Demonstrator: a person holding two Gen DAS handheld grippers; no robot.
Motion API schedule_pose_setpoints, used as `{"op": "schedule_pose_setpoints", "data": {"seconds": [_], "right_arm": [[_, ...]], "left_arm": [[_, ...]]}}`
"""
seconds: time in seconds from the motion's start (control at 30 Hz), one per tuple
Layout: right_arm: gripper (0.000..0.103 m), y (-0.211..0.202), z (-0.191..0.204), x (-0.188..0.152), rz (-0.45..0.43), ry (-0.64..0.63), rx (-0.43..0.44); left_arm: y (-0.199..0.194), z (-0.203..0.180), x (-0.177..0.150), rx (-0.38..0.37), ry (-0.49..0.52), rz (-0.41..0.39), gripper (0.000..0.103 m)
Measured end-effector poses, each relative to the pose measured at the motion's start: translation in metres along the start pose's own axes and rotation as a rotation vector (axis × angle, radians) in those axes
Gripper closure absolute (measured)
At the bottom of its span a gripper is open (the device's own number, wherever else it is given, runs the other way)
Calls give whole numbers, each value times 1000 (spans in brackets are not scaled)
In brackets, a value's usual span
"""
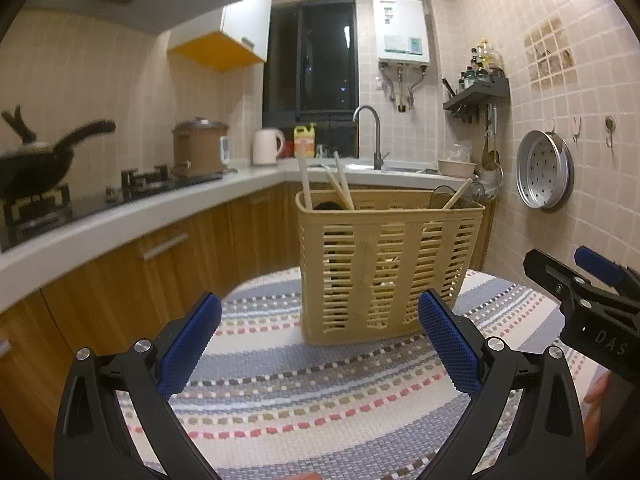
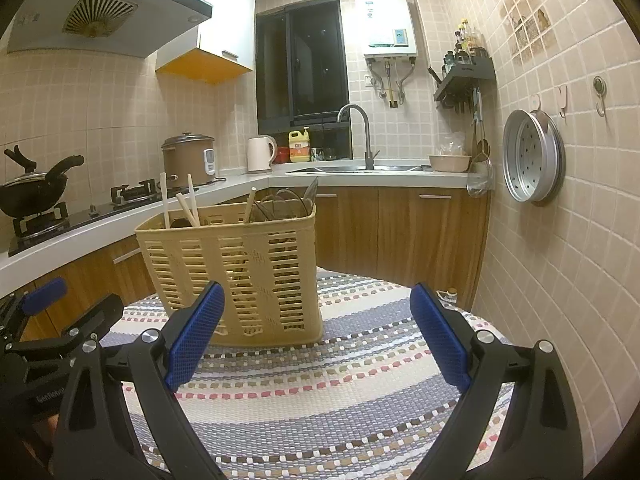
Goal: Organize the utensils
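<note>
Left tongs [image 1: 320, 334] and right tongs [image 2: 318, 330] spread wide above a round tabletop [image 1: 320, 408] under a striped woven cloth, blue ribbed pads [image 1: 188, 346] apart and holding nothing. Straight ahead, a beige slotted utensil basket [image 1: 380, 264] upright on the cloth, near the far edge, clear of both pairs of tongs. Pale chopsticks [image 1: 340, 182] upright and leaning in its left compartment; a wooden handle [image 1: 456, 194] angled out of the right one beside dark wire utensils — hard to tell apart through the slats. From the right wrist view, the same basket [image 2: 236, 268] left of centre, partly behind the left pad [image 2: 196, 338] of the right tongs, with the chopsticks [image 2: 188, 204] at its far left. Left tongs [image 2: 52, 320] visible at that view's lower left edge; right tongs [image 1: 588, 292] at the left view's right edge.

Behind — an L-shaped kitchen counter [image 1: 160, 208] over wooden cabinets. Black pan [image 2: 36, 192] on the gas hob, brown rice cooker [image 2: 188, 158], white kettle [image 2: 260, 154], yellow detergent bottle [image 2: 300, 146] and a curved tap [image 2: 360, 132] over the sink. White water heater [image 2: 384, 24] on the tiled wall, a dark spice rack [image 2: 464, 76] with bottles to its right, and a perforated metal steamer tray [image 2: 532, 156] hanging from a hook.
</note>
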State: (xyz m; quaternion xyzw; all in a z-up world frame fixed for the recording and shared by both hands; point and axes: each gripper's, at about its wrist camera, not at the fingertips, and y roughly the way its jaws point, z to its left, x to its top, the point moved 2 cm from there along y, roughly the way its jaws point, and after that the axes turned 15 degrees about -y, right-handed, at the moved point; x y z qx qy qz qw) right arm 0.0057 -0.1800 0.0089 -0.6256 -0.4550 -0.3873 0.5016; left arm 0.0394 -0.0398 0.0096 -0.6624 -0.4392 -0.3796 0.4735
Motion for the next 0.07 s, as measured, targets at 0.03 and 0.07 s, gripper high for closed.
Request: {"op": "schedule_pose_setpoints", "data": {"seconds": [0.03, 0.07], "right_arm": [[14, 0, 0, 0, 1, 0, 0], [14, 0, 0, 0, 2, 0, 0]], "left_arm": [[0, 2, 0, 0, -7, 1, 7], [0, 2, 1, 1, -11, -2, 7]]}}
